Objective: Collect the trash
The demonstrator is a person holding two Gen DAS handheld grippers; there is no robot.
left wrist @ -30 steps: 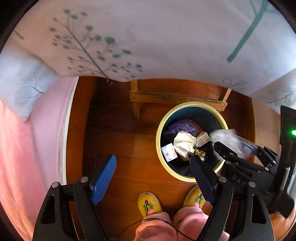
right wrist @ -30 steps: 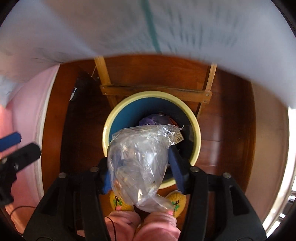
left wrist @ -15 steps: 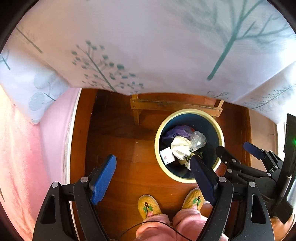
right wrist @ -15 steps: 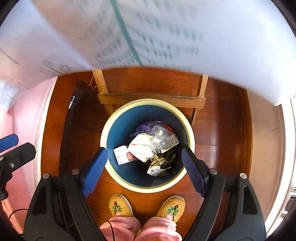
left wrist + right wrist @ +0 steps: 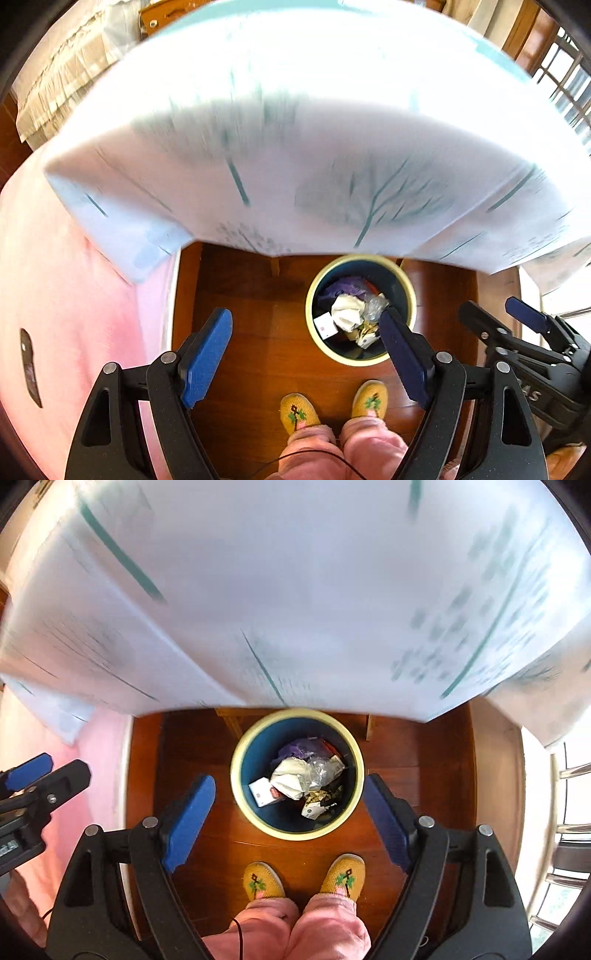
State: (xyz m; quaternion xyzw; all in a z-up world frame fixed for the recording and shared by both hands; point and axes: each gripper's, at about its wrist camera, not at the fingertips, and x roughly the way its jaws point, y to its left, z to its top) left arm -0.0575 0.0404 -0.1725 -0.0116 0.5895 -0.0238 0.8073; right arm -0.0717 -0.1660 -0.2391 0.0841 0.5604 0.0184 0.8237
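I hold both tools high over the round waste bin (image 5: 295,716), which stands on the wooden floor (image 5: 391,746) just ahead of my yellow slippers (image 5: 263,880). My right gripper (image 5: 286,819) has its blue pads spread wide and carries nothing; my left gripper (image 5: 306,362) is equally spread and bare. The clear plastic bag (image 5: 320,771) lies in the bin among crumpled paper (image 5: 290,777). I judge this drop finished; next I must find more litter, perhaps up on the tablecloth (image 5: 295,590).
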